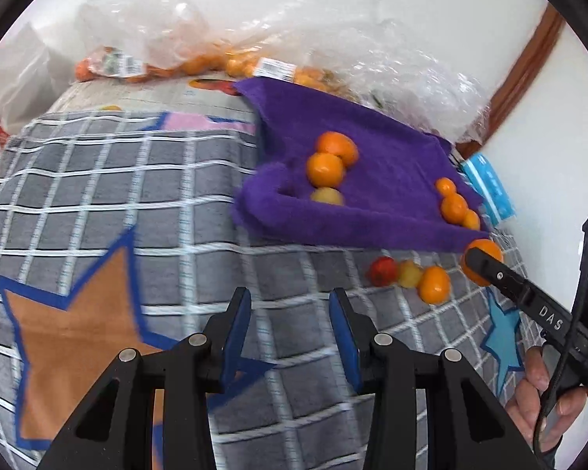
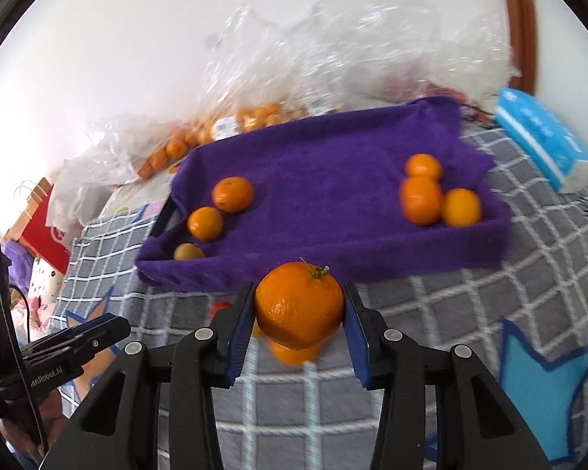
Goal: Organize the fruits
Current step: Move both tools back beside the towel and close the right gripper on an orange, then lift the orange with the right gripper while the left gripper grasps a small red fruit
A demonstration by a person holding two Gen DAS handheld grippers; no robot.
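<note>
The right hand-held gripper is clamped on a large orange: both blue pads press its sides, and the stem end faces up. The fruit is held just in front of the near edge of a purple towel, above the grey checked cover with star patches. Right under it another orange fruit lies on the cover, mostly hidden.

The towel is draped over a shallow tray-like form. On its left part sit two oranges and, nearest the corner, a yellowish fruit, close together in a line. On its right part three oranges cluster, touching one another.

The left hand-held gripper holds nothing; its pads stand apart over the cover, near an orange star patch. From its camera, the right tool reaches in from the right edge with the big orange at the towel's near right corner, and a person's fingers wrap its handle. Just left of that fruit, a red fruit, a yellow one and a small orange lie in a row on the cover, touching.

Behind the towel, clear plastic bags with more oranges are heaped against the white wall. A blue tissue pack lies beyond the towel's right end, and a red paper bag stands at the far left.
</note>
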